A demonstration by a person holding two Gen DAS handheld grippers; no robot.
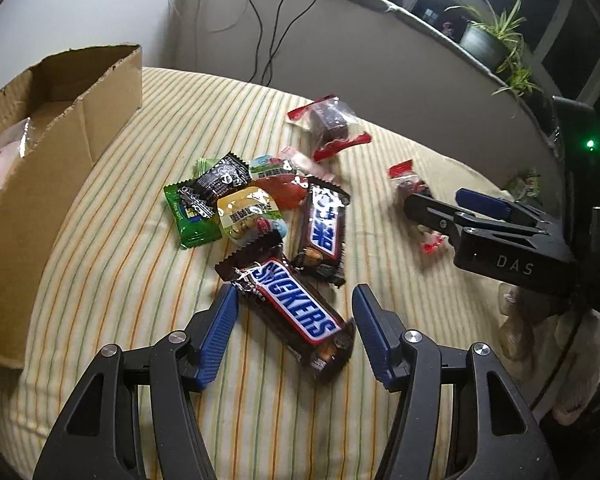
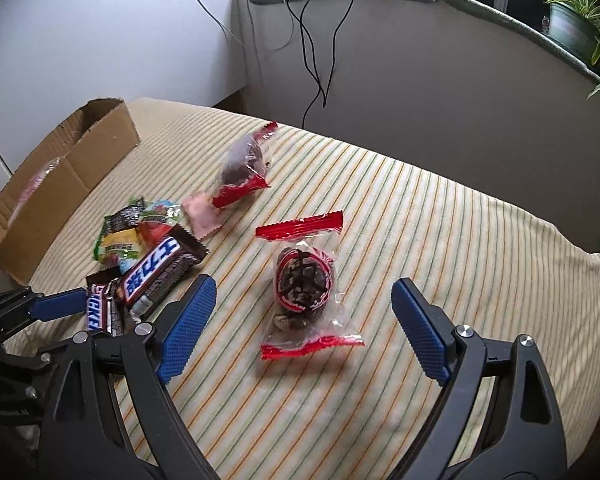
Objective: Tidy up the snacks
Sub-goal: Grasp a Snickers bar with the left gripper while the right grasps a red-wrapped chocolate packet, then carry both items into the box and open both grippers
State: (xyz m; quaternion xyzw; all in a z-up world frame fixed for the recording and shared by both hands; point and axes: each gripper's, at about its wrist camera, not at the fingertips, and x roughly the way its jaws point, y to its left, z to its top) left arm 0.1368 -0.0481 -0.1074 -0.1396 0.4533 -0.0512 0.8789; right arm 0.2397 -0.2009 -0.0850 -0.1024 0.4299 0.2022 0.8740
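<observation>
A Snickers bar (image 1: 296, 312) lies on the striped cloth between the open fingers of my left gripper (image 1: 296, 300); it also shows in the right wrist view (image 2: 100, 312). Behind it lie a second Snickers bar (image 1: 324, 228), jelly cups (image 1: 248, 212) and small green and black packets (image 1: 204, 200). My right gripper (image 2: 304, 300) is open around a clear red-ended wrapped snack (image 2: 304, 280), which the left wrist view (image 1: 414, 196) shows partly hidden by it. Another such snack (image 2: 244, 164) lies farther back. A cardboard box (image 1: 60, 128) stands at the left.
The box (image 2: 68, 176) holds a pink-printed bag (image 1: 0, 168). Cables (image 2: 316, 60) hang down the wall behind the table. Potted plants (image 2: 572, 24) stand on the ledge at the right. The table's rounded edge (image 2: 580, 256) drops off at the right.
</observation>
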